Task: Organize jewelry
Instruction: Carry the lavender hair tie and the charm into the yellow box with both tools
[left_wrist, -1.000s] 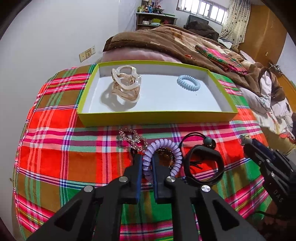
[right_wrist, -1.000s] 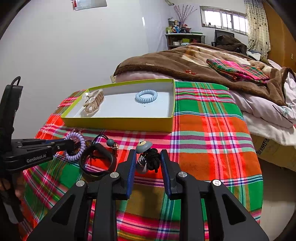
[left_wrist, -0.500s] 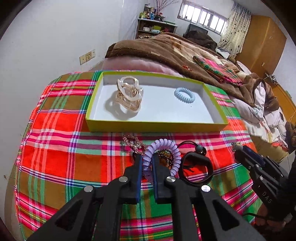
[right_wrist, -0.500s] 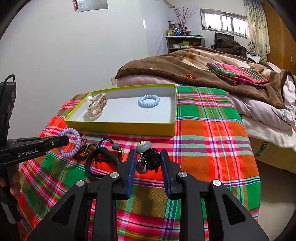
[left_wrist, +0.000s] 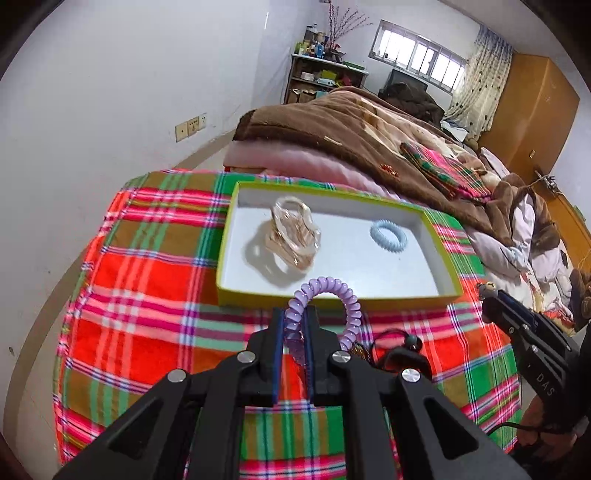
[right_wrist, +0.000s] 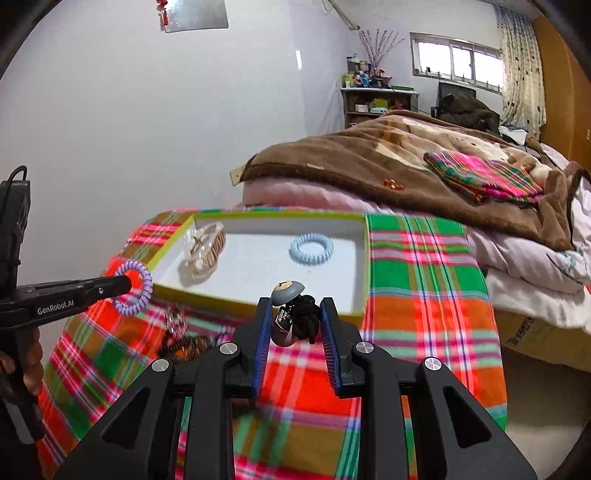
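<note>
My left gripper (left_wrist: 294, 317) is shut on a purple spiral hair tie (left_wrist: 328, 299), held in the air just in front of the yellow-green box (left_wrist: 332, 297); it also shows in the right wrist view (right_wrist: 135, 286). My right gripper (right_wrist: 294, 308) is shut on a black corded hair tie with a grey bead (right_wrist: 295, 317), held above the plaid cloth near the box's front wall (right_wrist: 258, 302). Inside the box lie a clear amber bracelet (left_wrist: 293, 234) and a light blue spiral hair tie (left_wrist: 388, 236).
On the plaid cloth (left_wrist: 140, 295) below the grippers lie a black band (left_wrist: 404, 354) and dark beaded jewelry (right_wrist: 181, 339). A bed with a brown blanket (left_wrist: 351, 129) stands behind the box. A white wall is at the left.
Both grippers have risen from the cloth with their hair ties and moved toward the box. The black band and beaded pieces stayed on the cloth.
</note>
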